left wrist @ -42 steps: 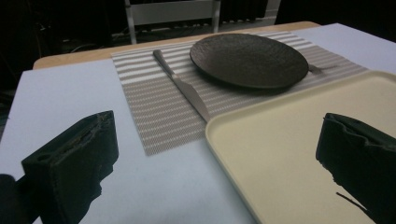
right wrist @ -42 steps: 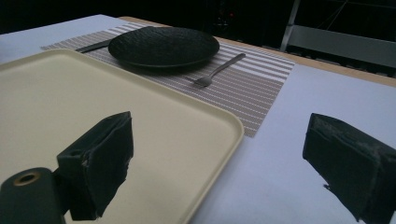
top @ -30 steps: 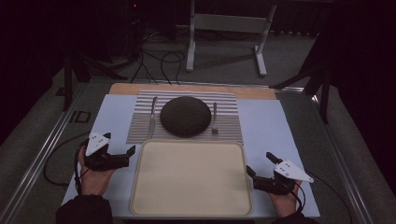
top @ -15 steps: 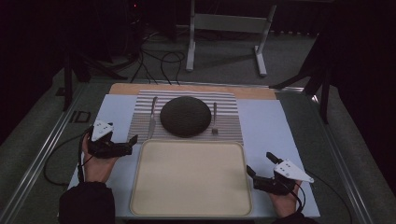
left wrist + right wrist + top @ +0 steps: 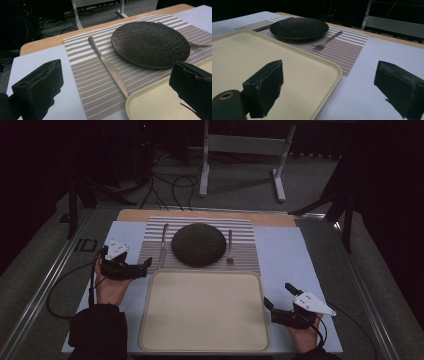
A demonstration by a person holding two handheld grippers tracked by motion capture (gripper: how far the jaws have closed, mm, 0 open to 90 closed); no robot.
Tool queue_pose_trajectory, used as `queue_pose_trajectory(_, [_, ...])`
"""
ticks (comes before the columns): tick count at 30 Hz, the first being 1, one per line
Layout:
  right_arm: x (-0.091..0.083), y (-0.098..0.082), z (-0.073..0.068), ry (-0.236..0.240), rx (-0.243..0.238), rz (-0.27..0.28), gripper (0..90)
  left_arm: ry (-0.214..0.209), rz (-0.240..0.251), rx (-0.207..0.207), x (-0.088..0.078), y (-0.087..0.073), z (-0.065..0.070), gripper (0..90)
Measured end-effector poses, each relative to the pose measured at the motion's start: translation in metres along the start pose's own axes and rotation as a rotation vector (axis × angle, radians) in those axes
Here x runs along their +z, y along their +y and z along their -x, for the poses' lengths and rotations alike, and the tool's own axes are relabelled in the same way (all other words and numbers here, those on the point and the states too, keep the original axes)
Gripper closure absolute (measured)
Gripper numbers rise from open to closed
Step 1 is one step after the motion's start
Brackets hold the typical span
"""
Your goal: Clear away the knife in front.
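so the left gripper (image 5: 146, 265) hovers spread wide, aimed at the knife (image 5: 162, 247) lying on the striped mat (image 5: 245, 247) left of the dark plate (image 5: 198, 245), probably to lift it. right gripper (image 5: 277, 297), also spread, waits beside the tray (image 5: 205, 340).

I count one dark plate (image 5: 198, 244), one knife (image 5: 162, 248) and one fork (image 5: 229, 247), all three on a single striped placemat (image 5: 246, 251). There is one cream tray (image 5: 205, 311). I have two grippers in view, the left gripper (image 5: 141, 268) and the right gripper (image 5: 278, 297), each with two black jaws, making four jaws altogether.
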State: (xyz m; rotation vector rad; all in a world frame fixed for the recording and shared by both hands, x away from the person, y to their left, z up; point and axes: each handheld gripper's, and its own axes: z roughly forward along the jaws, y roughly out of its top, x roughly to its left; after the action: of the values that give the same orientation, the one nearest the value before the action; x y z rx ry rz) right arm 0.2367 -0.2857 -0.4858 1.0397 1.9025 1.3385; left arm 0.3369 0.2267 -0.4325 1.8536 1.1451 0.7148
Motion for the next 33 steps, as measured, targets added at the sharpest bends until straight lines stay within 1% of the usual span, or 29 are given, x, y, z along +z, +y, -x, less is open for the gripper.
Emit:
queue_pose_trajectory(6, [0.0,0.0,0.0,-0.001,0.006,0.004,8.7,0.005,-0.012,0.003,0.007,0.005,-0.002,0.0])
queue_pose_trajectory(15, [0.0,0.0,0.001,0.001,0.01,0.007,8.7,0.016,-0.037,-0.013,0.022,0.011,-0.005,0.0])
queue_pose_trajectory(19, [-0.001,0.0,0.001,0.0,0.008,0.008,8.7,0.017,-0.038,-0.02,0.026,0.014,-0.006,0.0])
queue_pose_trajectory(23, [-0.001,0.0,0.0,0.0,0.006,0.009,8.7,0.023,-0.054,-0.029,0.033,0.017,-0.008,0.0])
queue_pose_trajectory(25, [-0.001,0.0,0.0,0.001,0.005,0.009,8.7,0.023,-0.054,-0.029,0.033,0.017,-0.008,0.0])
queue_pose_trajectory(26, [-0.001,0.0,0.0,0.001,0.005,0.009,8.7,0.023,-0.059,-0.037,0.037,0.019,-0.009,0.0])
queue_pose_trajectory(33, [-0.001,0.001,0.001,-0.004,0.005,0.009,8.7,0.026,-0.066,-0.043,0.045,0.024,-0.012,0.0])
